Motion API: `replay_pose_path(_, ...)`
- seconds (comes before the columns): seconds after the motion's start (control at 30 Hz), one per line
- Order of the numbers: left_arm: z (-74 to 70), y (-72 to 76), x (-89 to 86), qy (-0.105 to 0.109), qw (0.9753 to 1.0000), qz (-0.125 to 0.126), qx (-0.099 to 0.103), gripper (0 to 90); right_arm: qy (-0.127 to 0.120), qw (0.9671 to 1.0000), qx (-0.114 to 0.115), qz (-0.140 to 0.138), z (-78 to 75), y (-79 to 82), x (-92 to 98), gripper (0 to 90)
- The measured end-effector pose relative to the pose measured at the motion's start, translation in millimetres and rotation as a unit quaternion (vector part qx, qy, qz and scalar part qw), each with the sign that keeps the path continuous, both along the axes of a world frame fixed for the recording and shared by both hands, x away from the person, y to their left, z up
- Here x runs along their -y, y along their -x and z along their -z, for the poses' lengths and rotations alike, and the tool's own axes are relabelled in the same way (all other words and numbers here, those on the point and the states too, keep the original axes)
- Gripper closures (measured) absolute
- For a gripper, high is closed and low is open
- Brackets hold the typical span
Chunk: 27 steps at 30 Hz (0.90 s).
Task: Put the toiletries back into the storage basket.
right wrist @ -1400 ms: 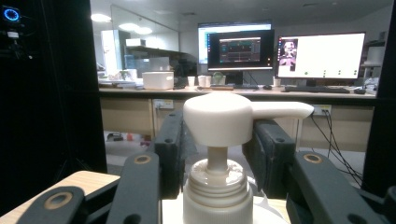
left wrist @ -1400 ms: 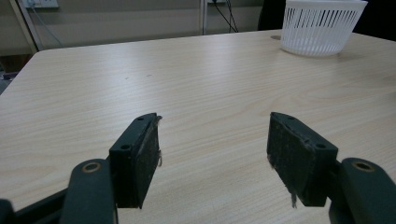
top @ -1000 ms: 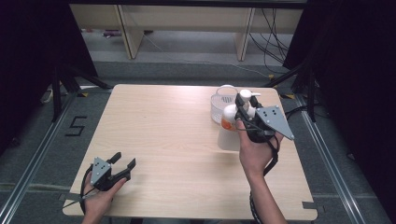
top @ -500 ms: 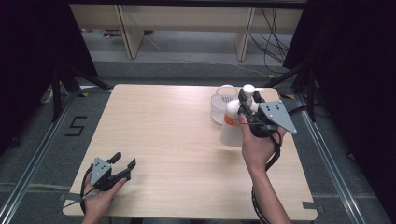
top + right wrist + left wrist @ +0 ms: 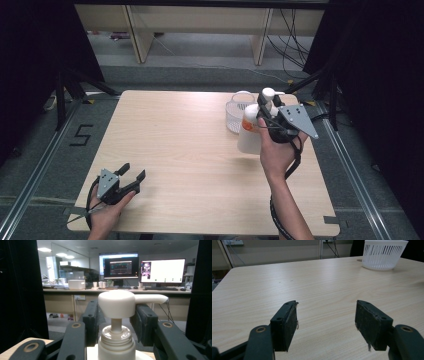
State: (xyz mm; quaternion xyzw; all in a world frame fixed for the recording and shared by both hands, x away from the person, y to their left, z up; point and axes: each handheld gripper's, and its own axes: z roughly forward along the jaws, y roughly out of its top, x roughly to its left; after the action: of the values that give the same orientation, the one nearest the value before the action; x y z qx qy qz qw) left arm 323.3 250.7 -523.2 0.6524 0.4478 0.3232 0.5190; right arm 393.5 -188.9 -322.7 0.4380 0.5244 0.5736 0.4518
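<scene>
Pump bottle (image 5: pixel 248 134) now lifted by right gripper (image 5: pixel 266 116).

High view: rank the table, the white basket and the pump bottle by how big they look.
1. table
2. pump bottle, raised nearer the camera in the right gripper, so unsure against the basket
3. white basket, partly hidden

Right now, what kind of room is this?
Probably an office or lab: two lit monitors on a long desk, cables on the floor, and a wooden table set up for recording.
</scene>
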Motion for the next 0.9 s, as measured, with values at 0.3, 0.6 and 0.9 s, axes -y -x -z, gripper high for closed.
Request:
replay_pose_path(0.3, 0.2, -0.3, -0.1, 0.003, 1.0000, 0.000, 0.000, 33.7, -0.002, 0.9999, -0.008, 0.007, -0.2, -4.5, 0.4, 60.1)
replay_pose_path(0.6, 0.2, 0.1, 0.4, 0.005, 1.0000, -0.003, -0.002, 33.7, 0.001, 1.0000, -0.002, 0.008, -1.0, -13.0, -2.1, 60.1)
replay_pose_path(0.9, 0.1, 0.2, 0.5, 0.004, 1.0000, -0.004, -0.003, 33.7, 0.003, 0.9999, -0.008, 0.010, -3.5, -20.3, -3.7, 60.1)
